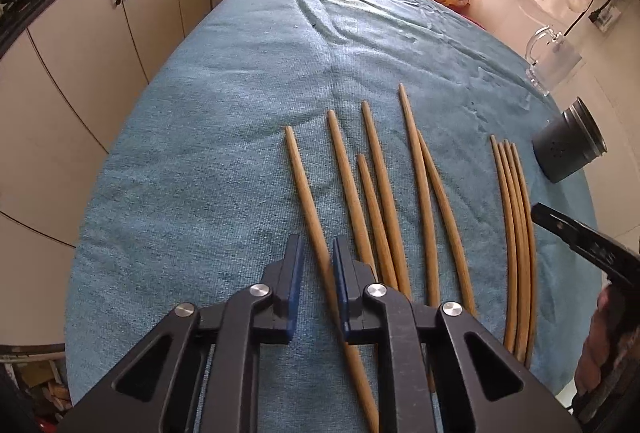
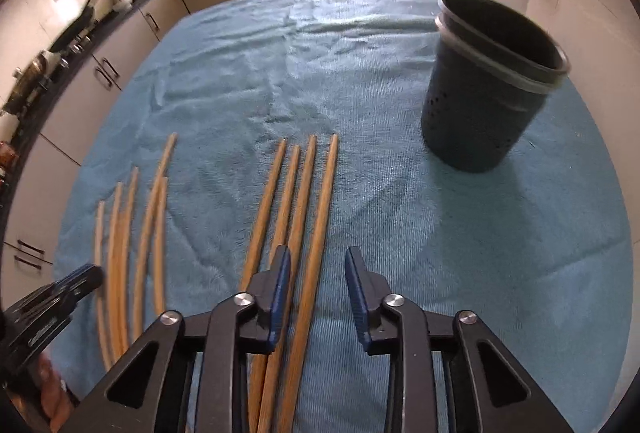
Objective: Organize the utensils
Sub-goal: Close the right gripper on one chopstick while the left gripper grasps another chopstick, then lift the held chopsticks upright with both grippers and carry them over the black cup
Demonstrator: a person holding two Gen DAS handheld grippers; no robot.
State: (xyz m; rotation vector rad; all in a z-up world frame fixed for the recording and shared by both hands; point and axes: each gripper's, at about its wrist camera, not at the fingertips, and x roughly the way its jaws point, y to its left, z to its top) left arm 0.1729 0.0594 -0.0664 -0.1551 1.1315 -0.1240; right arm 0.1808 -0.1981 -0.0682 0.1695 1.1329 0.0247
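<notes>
Two claws work the chopsticks on the blue towel

The left gripper (image 1: 316, 265) pinches one loose chopstick (image 1: 308, 201) between nearly shut jaws, probably to carry it to the others. The right gripper (image 2: 318, 285) stands spread over the bundle of four (image 2: 296, 201), one stick between its pads, not pressed. The loose chopsticks (image 1: 384, 193) lie fanned between; the dark holder (image 2: 492, 85), likely their destination, stands upright beyond on the towel (image 2: 260, 73).
</notes>
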